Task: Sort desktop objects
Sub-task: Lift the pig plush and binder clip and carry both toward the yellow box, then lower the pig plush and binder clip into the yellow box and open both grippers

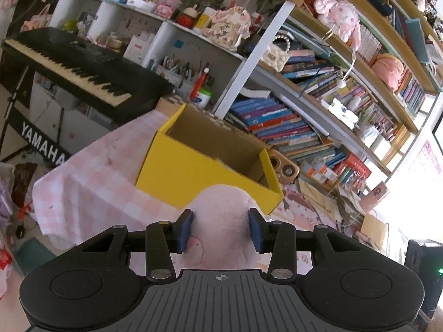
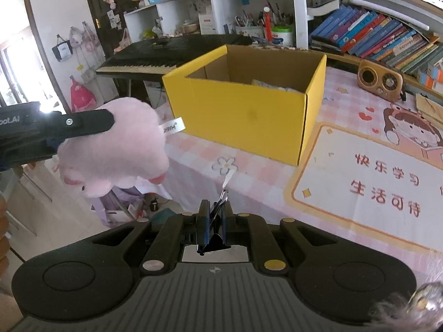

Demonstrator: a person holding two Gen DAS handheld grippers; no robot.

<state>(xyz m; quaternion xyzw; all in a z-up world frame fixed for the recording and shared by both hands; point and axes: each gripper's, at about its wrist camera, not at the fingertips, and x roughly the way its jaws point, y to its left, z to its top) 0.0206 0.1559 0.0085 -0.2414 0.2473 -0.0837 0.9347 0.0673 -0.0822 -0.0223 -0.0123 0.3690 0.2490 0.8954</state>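
Observation:
My left gripper (image 1: 220, 228) is shut on a pink plush toy (image 1: 221, 221) and holds it in the air just short of the open yellow cardboard box (image 1: 180, 177). In the right wrist view the same plush toy (image 2: 116, 149) hangs left of the yellow box (image 2: 249, 119), off the table edge, clamped by the left gripper's black finger (image 2: 91, 124). My right gripper (image 2: 216, 215) is shut on a black binder clip (image 2: 217, 215) with metal handles, above the table's near edge. The box holds something pale at its bottom.
The box stands on a pink checked tablecloth (image 2: 249, 174) with a cartoon desk mat (image 2: 373, 179) to its right. A wooden radio (image 2: 379, 81) sits behind the box. A Yamaha keyboard (image 1: 80, 66) stands left of the table. Bookshelves (image 1: 332, 88) line the back.

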